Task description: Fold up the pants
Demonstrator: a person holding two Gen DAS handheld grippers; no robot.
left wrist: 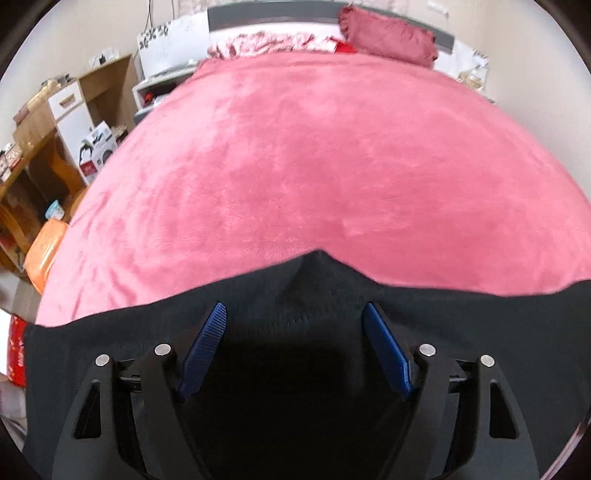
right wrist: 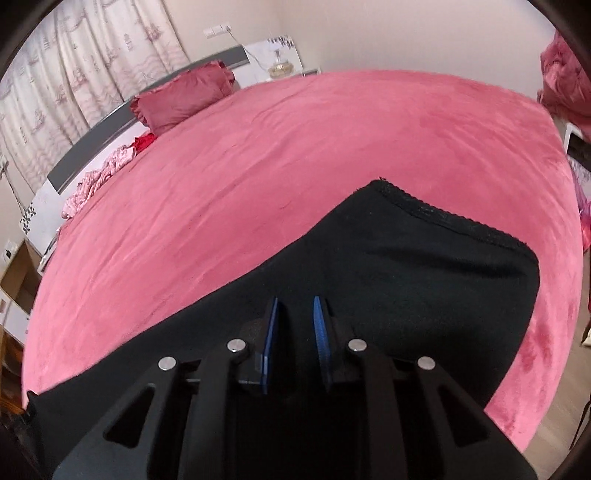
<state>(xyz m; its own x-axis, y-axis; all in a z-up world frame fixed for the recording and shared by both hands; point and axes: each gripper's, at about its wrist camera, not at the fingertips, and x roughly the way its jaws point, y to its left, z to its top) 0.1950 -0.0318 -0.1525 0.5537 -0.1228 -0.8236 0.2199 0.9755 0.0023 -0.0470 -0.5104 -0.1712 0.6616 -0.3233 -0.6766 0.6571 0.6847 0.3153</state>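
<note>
Black pants (left wrist: pixel 295 295) lie spread across the near edge of a pink bed (left wrist: pixel 314 147). In the right wrist view the pants (right wrist: pixel 406 266) end in a lace-trimmed edge (right wrist: pixel 443 216) at the far right. My left gripper (left wrist: pixel 295 314) is open wide, its blue pads (left wrist: pixel 207 343) just above the black fabric, nothing between them. My right gripper (right wrist: pixel 295 306) has its blue pads (right wrist: pixel 320 332) close together with a narrow gap; black fabric lies under and between them, and I cannot tell whether it is pinched.
A dark pink pillow (left wrist: pixel 388 33) and crumpled pink cloth (left wrist: pixel 266 40) lie at the headboard. A wooden shelf with boxes (left wrist: pixel 55 140) stands left of the bed. An orange object (left wrist: pixel 44 251) sits by the bed's left edge. Curtains (right wrist: pixel 74 74) hang behind the headboard.
</note>
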